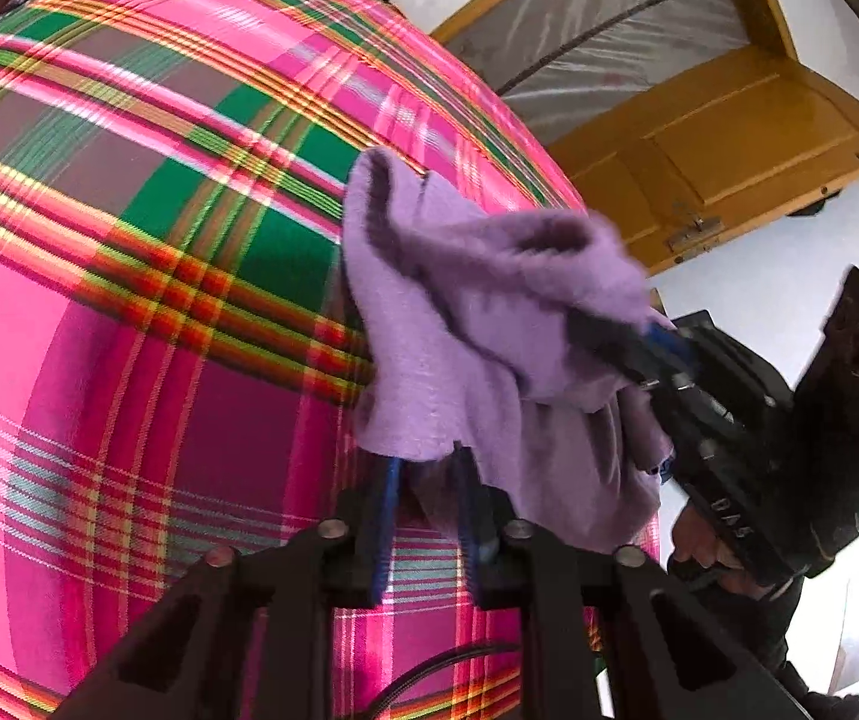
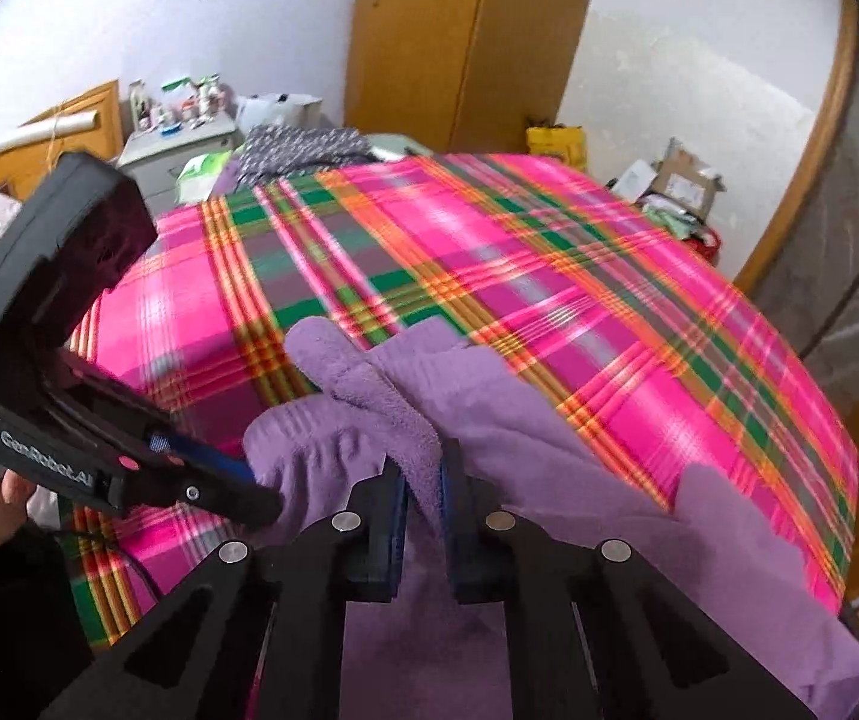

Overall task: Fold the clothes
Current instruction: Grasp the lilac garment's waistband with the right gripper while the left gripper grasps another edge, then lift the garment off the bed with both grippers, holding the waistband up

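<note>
A purple fleece garment lies bunched at the near edge of a bed with a pink, green and orange plaid cover. My right gripper is shut on a raised fold of it, with cloth pinched between the blue pads. My left gripper comes in from the left, its tip buried in the same garment. In the left wrist view the garment hangs in a lifted bundle over the left gripper, hiding its fingertips. The right gripper grips the garment from the right.
The plaid cover spreads flat beyond the garment. A yellow wooden door stands to the right, a wardrobe behind the bed. A bedside cabinet carries bottles. Patterned clothes and cardboard boxes sit by the far edge.
</note>
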{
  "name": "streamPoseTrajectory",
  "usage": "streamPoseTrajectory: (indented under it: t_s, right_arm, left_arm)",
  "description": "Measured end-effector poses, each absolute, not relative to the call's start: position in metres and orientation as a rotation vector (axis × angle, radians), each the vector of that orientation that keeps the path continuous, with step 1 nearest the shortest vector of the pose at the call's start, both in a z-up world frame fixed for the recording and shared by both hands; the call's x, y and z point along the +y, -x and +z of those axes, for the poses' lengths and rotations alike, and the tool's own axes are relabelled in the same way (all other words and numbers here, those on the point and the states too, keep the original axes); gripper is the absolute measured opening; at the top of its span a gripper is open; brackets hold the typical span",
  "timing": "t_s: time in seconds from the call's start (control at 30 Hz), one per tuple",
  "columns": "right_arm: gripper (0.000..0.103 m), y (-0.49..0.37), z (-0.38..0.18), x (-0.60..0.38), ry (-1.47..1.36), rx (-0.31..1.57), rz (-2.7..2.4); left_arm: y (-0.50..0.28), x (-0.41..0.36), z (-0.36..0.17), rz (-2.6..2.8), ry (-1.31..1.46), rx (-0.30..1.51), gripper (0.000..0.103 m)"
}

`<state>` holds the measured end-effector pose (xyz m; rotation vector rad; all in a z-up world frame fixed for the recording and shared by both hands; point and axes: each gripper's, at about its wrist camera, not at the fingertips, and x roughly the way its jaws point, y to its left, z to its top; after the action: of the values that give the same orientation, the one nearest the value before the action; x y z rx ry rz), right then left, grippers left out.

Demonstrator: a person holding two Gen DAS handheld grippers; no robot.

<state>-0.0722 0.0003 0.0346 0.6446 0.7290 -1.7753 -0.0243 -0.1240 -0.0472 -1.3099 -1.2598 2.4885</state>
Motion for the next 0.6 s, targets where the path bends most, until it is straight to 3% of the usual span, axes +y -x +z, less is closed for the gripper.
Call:
streamPoseTrajectory:
  t_s: [0.2,0.6]
  right_arm:
    - [0.005,0.076,0.058,0.004,-0.586,0.667,-1.847]
    - [0.005,0.108,0.141,-0.001,-0.441,0.473,-1.988]
  left_arm:
    - [0.022,-0.125,-0.043,2.504,1.261,-1.283,0.006]
    - [-0.012,-0.149,0.019,2.68,0.99,-1.248,0.004]
